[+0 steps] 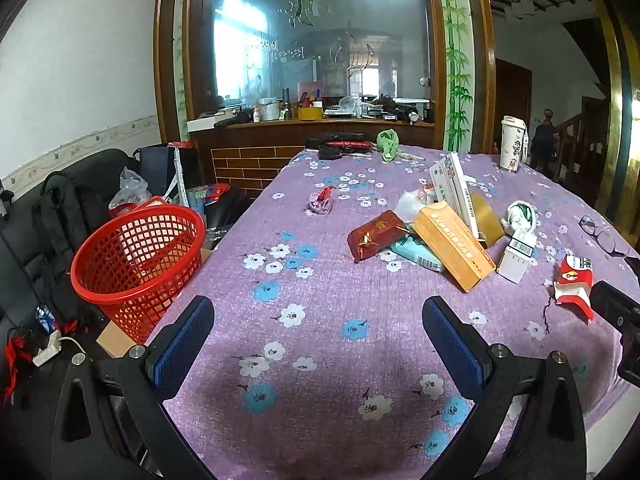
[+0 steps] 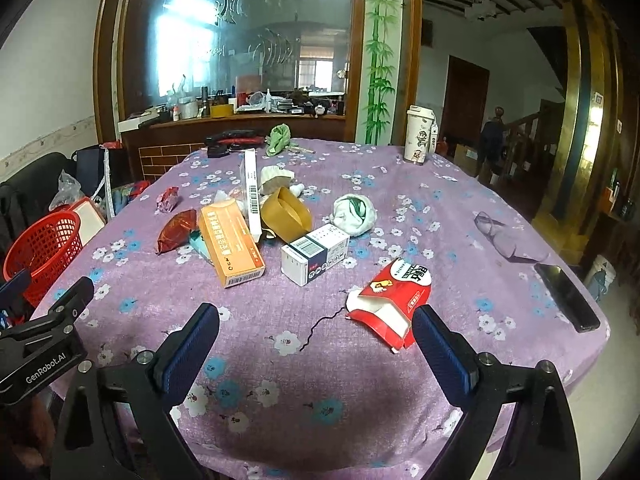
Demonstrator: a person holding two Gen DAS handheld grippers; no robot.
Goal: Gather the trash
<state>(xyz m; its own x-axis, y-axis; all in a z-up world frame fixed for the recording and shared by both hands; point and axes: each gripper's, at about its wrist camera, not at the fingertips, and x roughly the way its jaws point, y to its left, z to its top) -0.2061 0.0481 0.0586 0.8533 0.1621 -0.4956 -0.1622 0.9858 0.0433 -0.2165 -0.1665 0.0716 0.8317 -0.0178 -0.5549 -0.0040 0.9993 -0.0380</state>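
Both grippers, left gripper (image 1: 318,330) and right gripper (image 2: 316,336), hover spread wide and empty above the table (image 1: 320,360). One red basket (image 1: 136,256) stands left; two boxes, orange box (image 2: 232,244) and white box (image 2: 312,254), lie among the litter.

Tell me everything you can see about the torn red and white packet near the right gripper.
The red and white packet looks like thin card or paper. It is torn open and flattened, and its white inside shows at the near end. Dark print and a small cartoon mark sit on the red top. It lies flat on the purple flowered tablecloth, apart from the other boxes, just ahead of the open right gripper, nearer its right finger. Nothing grips it. A thin dark thread lies beside it.
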